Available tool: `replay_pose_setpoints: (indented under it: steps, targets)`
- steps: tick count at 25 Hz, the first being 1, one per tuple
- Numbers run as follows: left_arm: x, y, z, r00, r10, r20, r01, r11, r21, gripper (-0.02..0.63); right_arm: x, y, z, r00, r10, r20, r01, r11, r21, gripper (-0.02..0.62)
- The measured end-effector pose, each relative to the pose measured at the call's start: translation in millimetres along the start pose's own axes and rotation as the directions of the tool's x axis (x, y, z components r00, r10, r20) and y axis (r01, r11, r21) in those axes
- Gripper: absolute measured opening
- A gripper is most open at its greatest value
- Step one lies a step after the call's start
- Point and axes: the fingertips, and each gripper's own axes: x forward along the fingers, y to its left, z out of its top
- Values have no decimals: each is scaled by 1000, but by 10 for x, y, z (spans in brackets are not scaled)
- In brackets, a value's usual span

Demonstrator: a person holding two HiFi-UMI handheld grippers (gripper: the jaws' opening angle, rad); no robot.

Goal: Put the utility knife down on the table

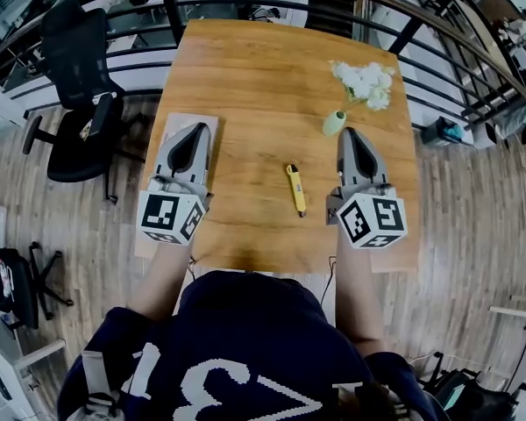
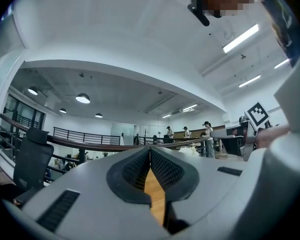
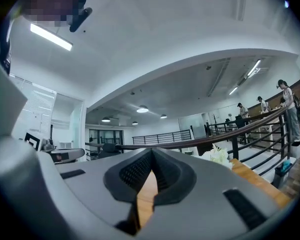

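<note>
Utility knife (image 1: 295, 189) lies on table (image 1: 245, 77), long axis running away, blade end unclear; left tongs (image 1: 197, 131), right tongs (image 1: 350, 133) together.

Holds 2 grippers side by side, well apart, both level and pointing straight away from the torso (image 1: 245, 349). Grips left gripper (image 1: 195, 130) with left forearm (image 1: 162, 274) extended forward, jaws closed tip to tip, nothing between. Grips right gripper (image 1: 351, 134) likewise on right forearm (image 1: 355, 288), jaws closed tip to tip, empty. Carries 1 marker cube (image 1: 171, 217) at the rear of each gripper, nearest the body.
</note>
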Motion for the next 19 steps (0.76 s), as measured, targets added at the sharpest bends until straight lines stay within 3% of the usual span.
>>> replay_pose_setpoints:
  steps: [8,19]
  targets:
    - [-120,-18,172,999,11,36,-11,1000,-7,15,-111,152,248,997,19,72,-19,1000,-1,24]
    - [-201,-14,174,999,25,39,-24,1000,-7,15,-161,284,290,995,31,92,-30,999,-17,25]
